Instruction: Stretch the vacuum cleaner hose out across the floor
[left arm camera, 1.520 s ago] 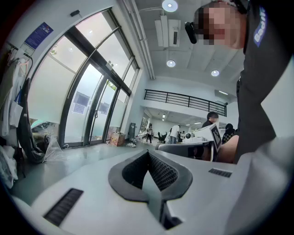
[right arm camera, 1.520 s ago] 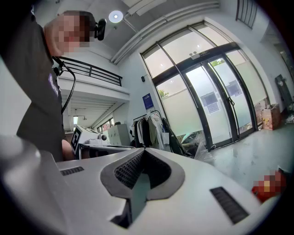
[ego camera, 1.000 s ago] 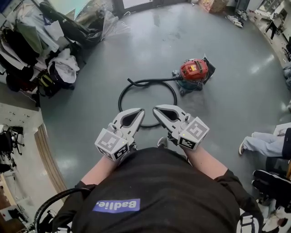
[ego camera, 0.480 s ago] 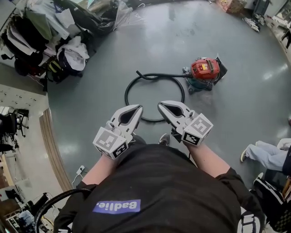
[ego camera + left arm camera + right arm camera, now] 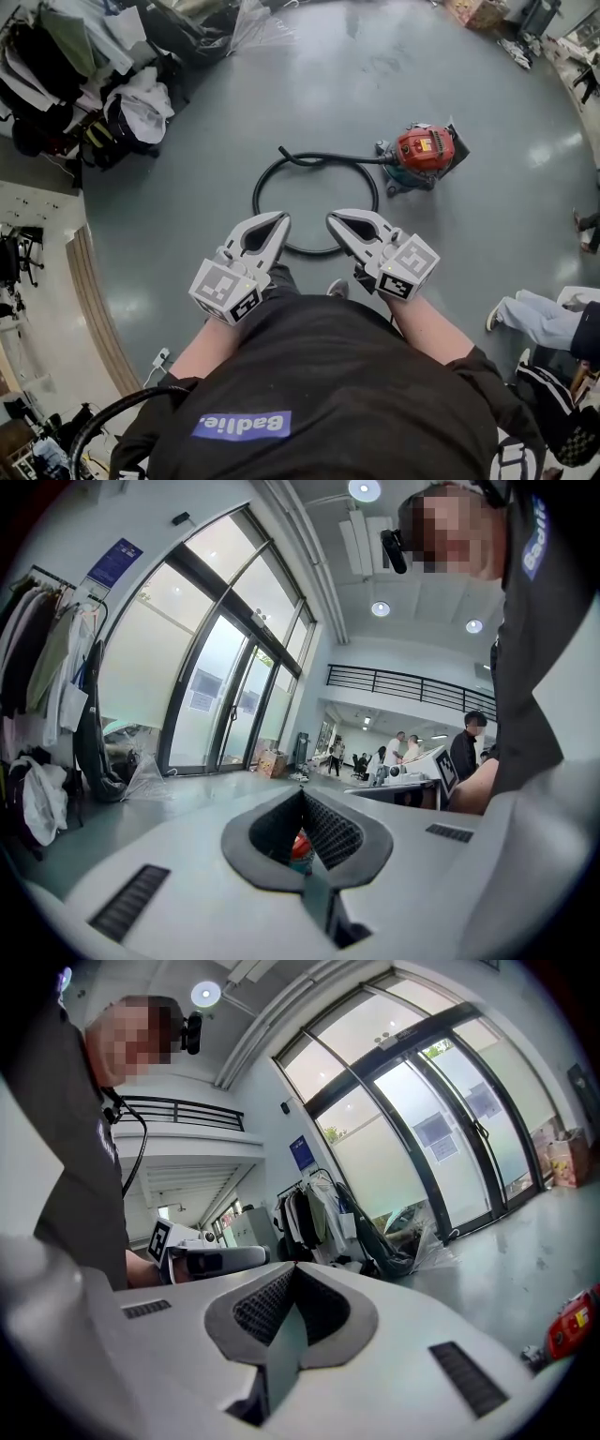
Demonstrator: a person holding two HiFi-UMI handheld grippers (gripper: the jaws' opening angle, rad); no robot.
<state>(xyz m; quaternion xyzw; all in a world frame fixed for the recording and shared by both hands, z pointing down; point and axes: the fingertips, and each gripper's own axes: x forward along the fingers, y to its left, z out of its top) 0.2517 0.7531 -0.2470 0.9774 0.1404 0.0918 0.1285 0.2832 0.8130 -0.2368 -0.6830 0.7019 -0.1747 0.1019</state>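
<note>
You are holding both grippers out in front of your chest, side by side and roughly level, tips angling toward each other. Your left gripper (image 5: 279, 218) and right gripper (image 5: 334, 220) are both closed tight, gripping nothing. The hose (image 5: 255, 199) is lying looped on the floor (image 5: 169, 234) ahead, joining the red vacuum cleaner (image 5: 424, 150).
</note>
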